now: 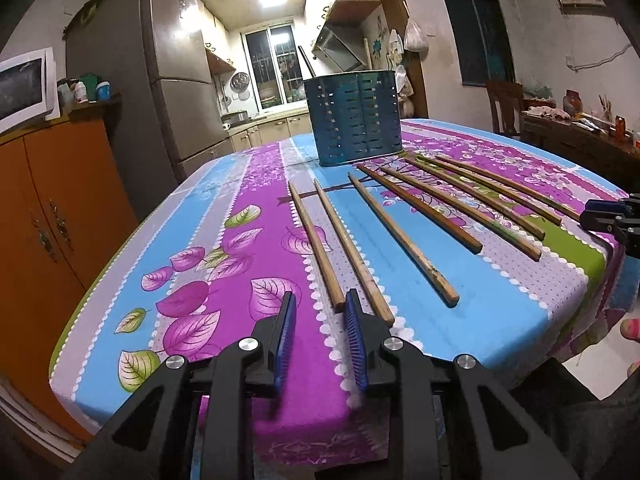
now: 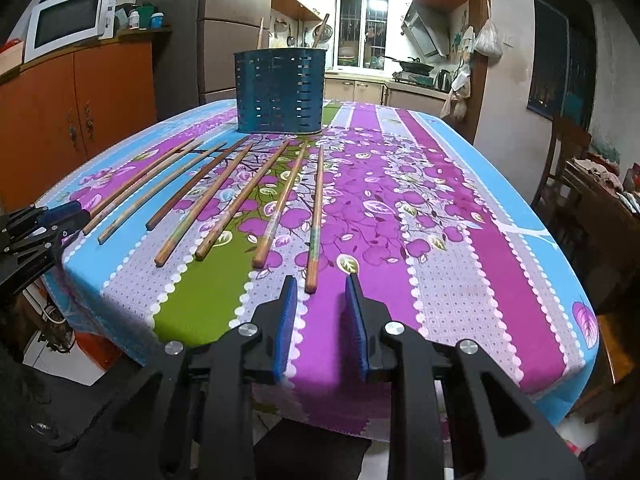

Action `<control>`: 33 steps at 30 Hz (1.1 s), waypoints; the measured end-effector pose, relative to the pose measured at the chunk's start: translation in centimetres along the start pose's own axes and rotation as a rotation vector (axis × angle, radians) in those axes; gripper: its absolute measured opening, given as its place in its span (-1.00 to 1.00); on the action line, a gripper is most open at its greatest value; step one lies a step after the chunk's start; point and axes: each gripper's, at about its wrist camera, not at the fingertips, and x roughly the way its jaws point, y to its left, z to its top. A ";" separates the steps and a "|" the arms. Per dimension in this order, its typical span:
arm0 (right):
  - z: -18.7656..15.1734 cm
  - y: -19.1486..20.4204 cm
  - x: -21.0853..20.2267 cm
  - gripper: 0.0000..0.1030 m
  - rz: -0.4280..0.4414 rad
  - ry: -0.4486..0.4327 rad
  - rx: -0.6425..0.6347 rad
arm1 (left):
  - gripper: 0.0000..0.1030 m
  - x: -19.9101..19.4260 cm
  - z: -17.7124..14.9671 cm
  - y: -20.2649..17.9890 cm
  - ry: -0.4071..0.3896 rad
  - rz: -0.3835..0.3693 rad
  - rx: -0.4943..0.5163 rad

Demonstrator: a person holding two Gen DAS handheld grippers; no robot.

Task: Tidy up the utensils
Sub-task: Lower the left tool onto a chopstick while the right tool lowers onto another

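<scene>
Chopsticks [image 2: 224, 196] lie fanned on the tablecloth [image 2: 440, 240] before the slotted blue holder [image 2: 278, 94]; my left tongs [image 1: 320, 300] and right tongs [image 2: 321, 284] hover parted, gripping nothing. Closing off-centre could roll a stick into its neighbour or off the edge

Table [image 2: 460, 240] (floral cloth) bears chopsticks [image 2: 224, 188] and a perforated holder [image 2: 278, 92].

- Right gripper [image 2: 320, 286] at bottom centre, jaws apart with nothing between them, above the tablecloth [image 2: 440, 240].
- Eight chopsticks [image 2: 224, 196] fanned across the left centre.
- Blue holder [image 2: 278, 94] upright at upper centre.
- Left gripper [image 2: 78, 214] at the left edge.
</scene>
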 end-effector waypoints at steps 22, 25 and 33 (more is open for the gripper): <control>0.6 0.7 1.1 -0.74 0.003 -0.022 0.001 | -0.47 0.3 0.2 -0.7 -0.050 -0.013 0.032; 0.6 0.7 1.1 -0.74 0.002 -0.021 -0.001 | -0.47 1.0 0.3 -0.5 -0.043 0.002 0.023; 0.4 0.7 1.0 -0.74 0.002 -0.025 0.005 | -0.47 1.6 0.5 -0.1 -0.043 0.007 0.017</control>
